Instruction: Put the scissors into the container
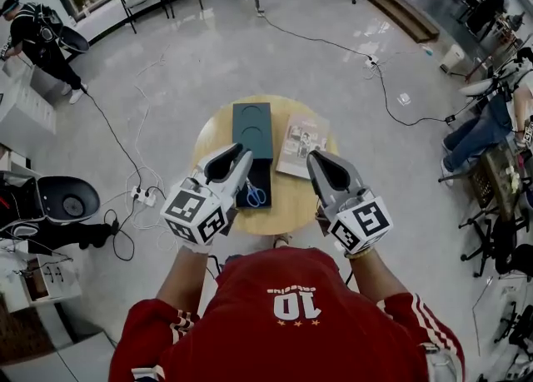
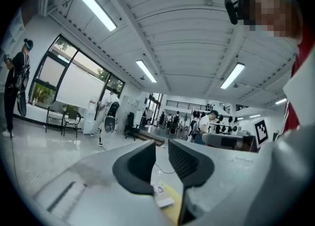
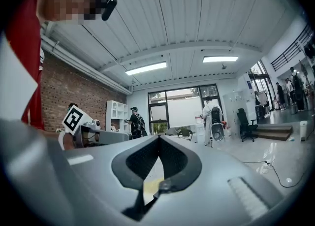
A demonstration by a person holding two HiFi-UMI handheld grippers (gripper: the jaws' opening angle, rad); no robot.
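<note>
Scissors [image 1: 256, 195] with blue handles lie in a black tray [image 1: 260, 174], which adjoins a dark teal container [image 1: 252, 126] on a round wooden table [image 1: 291, 201]. My left gripper [image 1: 241, 154] hovers over the tray's left edge, just left of the scissors. In the left gripper view [image 2: 162, 146] its jaws stand a narrow gap apart with nothing between them. My right gripper [image 1: 315, 158] hangs over the table's right side, apart from the scissors. Its jaws meet at the tips in the right gripper view [image 3: 158, 139] and hold nothing.
A booklet [image 1: 301, 146] lies on the table to the right of the container. Cables and a power strip [image 1: 143, 197] run over the grey floor around the table. Chairs, equipment and people stand further off.
</note>
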